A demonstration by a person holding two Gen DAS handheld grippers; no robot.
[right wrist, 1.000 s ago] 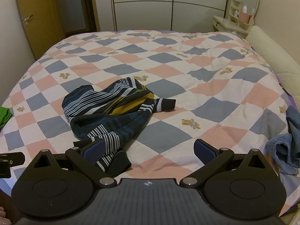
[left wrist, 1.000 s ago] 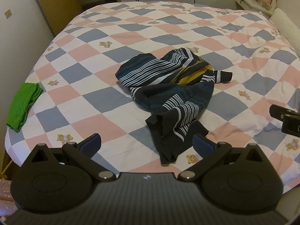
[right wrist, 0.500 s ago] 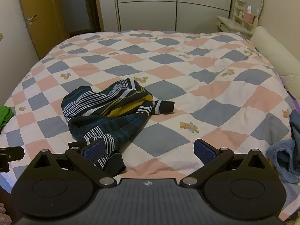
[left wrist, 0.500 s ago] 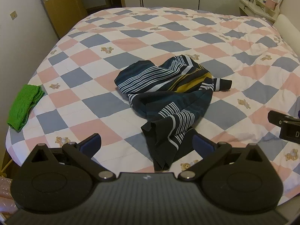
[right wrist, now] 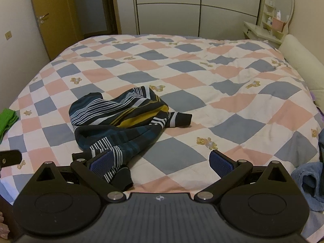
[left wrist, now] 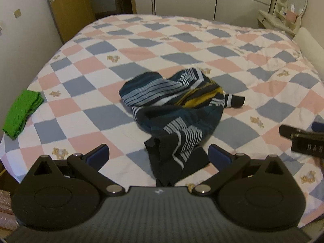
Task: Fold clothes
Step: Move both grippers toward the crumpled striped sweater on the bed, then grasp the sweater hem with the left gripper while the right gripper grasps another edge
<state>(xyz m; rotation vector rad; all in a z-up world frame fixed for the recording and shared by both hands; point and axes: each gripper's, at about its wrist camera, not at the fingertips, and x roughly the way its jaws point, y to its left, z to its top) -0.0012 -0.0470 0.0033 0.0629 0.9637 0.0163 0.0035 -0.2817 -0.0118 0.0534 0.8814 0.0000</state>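
Observation:
A dark striped garment with white, teal and yellow bands lies crumpled on the checked bed quilt; one cuff sticks out to its right. My left gripper hovers open above the garment's near end, nothing between its blue pads. In the right wrist view the same garment lies left of centre, and my right gripper is open and empty, its left pad over the garment's near edge. Part of the right gripper shows at the left view's right edge.
A folded green cloth lies at the bed's left edge. A blue garment is heaped at the near right edge. A wardrobe, a door and a dressing table with mirror stand beyond the bed.
Both grippers have drawn back and tilted up, so more of the room shows. The garment has not moved. Both grippers stay open.

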